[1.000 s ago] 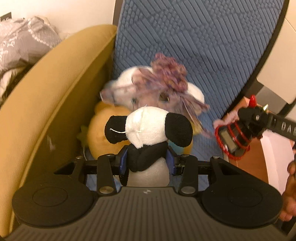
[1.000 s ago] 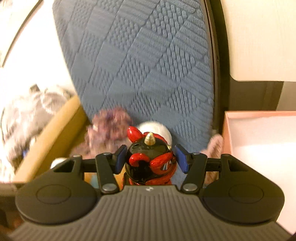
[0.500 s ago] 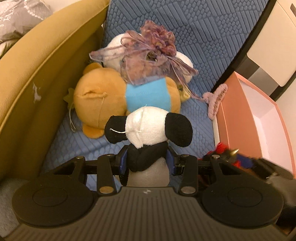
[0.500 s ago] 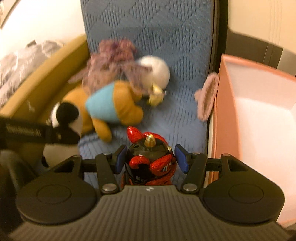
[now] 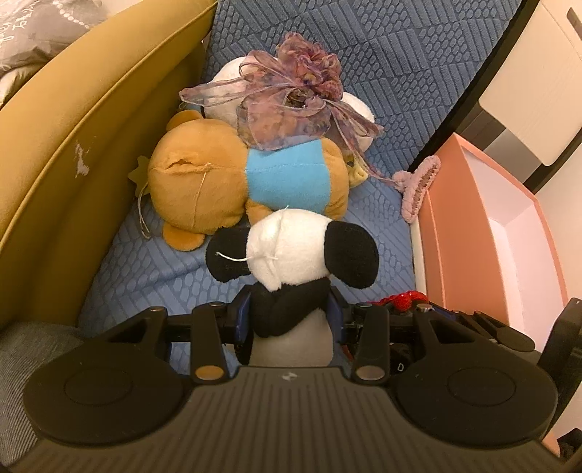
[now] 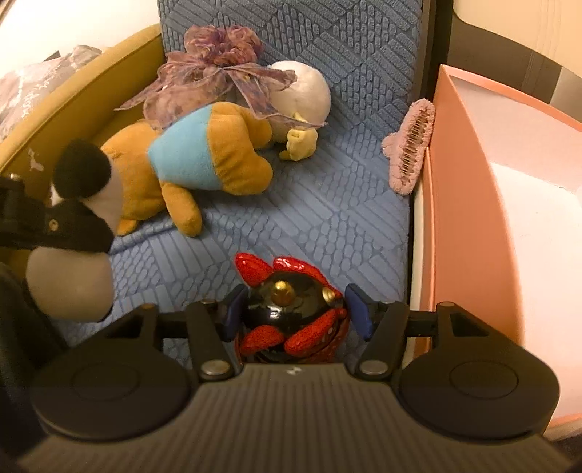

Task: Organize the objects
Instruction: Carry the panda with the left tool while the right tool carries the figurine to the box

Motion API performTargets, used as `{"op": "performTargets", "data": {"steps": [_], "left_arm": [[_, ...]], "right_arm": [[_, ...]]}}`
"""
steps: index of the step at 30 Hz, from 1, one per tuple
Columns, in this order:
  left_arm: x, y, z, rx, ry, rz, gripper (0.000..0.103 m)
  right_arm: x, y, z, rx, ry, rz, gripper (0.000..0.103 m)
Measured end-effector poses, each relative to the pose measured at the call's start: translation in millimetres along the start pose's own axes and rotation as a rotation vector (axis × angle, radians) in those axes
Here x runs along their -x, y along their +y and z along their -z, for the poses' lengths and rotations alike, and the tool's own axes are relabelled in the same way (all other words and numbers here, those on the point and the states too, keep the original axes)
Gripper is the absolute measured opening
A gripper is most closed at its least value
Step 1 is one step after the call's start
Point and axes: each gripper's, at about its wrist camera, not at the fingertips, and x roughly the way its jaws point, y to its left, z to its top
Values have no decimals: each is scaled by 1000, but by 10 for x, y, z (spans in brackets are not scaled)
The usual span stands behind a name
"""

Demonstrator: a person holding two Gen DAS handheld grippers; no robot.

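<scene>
My left gripper is shut on a black-and-white panda plush and holds it above the blue quilted seat. The panda also shows at the left of the right wrist view. My right gripper is shut on a glossy red-and-black rooster figurine, close to the pink box. A brown bear plush with a blue shirt, a white plush and a purple ribbon bow lie piled on the seat. A pink hair claw clip leans against the box.
A mustard yellow armrest bounds the seat on the left. The blue backrest rises behind the toys. The pink box has a white inside and stands right of the seat. Grey patterned bedding lies beyond the armrest.
Both grippers have pulled back and tilted down with their toys still held. The seat, the bear and the pink box have come into view. The right gripper now sits low beside the left.
</scene>
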Motion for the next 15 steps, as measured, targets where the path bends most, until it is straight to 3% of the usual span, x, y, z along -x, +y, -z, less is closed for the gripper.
{"op": "performTargets", "data": {"steps": [15], "left_arm": [[688,-215,126,-17,-63,48,48]], "right_arm": [[1339,53,-241,-74,-100,-23,62]]}}
